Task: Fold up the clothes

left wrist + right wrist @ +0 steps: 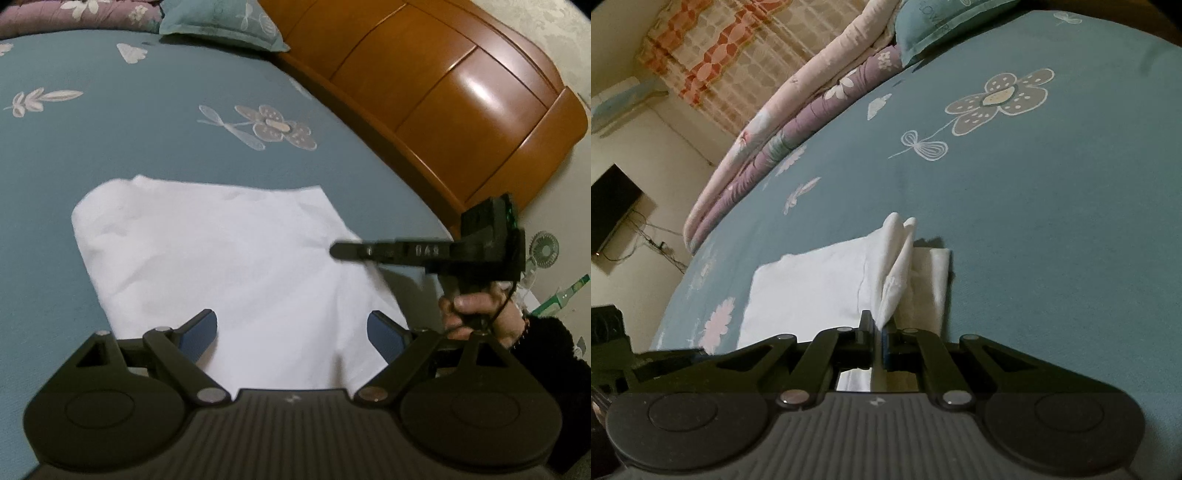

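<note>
A big bed (110, 140) fills the room, covered by a blue-green sheet with white flowers. One white cloth (221, 266) lies flat on it.

The left claw (291, 332) hangs above the near edge of the cloth. Its two blue pads (199, 332) are wide apart and hold nothing. The cloth spreads out in front of this claw.

The right claw (878, 332) is pinched tight on the cloth (820, 280). A fold of it stands up just ahead of the tips. In the left view, this claw (343, 251) reaches in from the right, and a hand (480, 314) in a dark fuzzy sleeve holds it.

Beyond the left claw is one blue-green pillow (229, 22). To its right stands a shiny brown wooden headboard (461, 110). Left of the right claw are two folded quilts (768, 136), one pink and one purple. Farther left are one black screen (611, 210) on the wall and an orange and white curtain (713, 48).
</note>
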The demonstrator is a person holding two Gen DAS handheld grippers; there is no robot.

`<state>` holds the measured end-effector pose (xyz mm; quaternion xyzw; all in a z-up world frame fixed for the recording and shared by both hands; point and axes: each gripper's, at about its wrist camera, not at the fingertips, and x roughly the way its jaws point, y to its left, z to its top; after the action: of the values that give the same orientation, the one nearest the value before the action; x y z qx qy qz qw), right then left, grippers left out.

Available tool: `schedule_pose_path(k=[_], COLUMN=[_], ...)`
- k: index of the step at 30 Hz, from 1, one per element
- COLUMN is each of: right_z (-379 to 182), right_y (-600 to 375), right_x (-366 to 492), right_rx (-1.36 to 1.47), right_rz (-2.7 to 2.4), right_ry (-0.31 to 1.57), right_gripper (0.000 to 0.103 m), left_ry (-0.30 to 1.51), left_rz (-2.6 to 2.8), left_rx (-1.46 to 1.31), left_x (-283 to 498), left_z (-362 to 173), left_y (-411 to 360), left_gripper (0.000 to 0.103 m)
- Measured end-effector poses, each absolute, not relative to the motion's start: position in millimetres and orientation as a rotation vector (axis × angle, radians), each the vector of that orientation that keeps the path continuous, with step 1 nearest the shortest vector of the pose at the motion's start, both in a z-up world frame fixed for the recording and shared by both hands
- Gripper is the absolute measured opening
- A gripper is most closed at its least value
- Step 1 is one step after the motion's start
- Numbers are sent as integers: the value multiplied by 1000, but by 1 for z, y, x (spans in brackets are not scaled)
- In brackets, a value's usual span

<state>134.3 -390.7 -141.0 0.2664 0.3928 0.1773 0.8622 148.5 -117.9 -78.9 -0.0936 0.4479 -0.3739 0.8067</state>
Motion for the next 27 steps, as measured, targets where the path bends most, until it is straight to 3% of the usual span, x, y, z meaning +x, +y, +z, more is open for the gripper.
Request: schedule_pose_path(k=[6,11,17,21,24,27], right_z=[-142,-120,-92,-107,-130,-119], right_y=[-394,-402,-389,-353,-343,-337], right_x=[119,88,39,37,32,24], right_rx=[536,483,491,401,351,310], right_rz=[312,227,338,369,294,252], right_ry=[836,808,770,839,912,906], right_gripper=[8,16,17,22,18,21], left_ry=[987,949,951,956,948,935], left_rz=[-775,-766,-758,-733,-717,-704], left_rx=[-259,-199,-198,-178,-167,-153], left_x=[169,164,154,151,150,151], left_z=[-101,-85,-83,-90,-89,-83], left_y=[-114,-118,-110,-109,-106,-101], left_gripper=[88,88,88,88,88,88])
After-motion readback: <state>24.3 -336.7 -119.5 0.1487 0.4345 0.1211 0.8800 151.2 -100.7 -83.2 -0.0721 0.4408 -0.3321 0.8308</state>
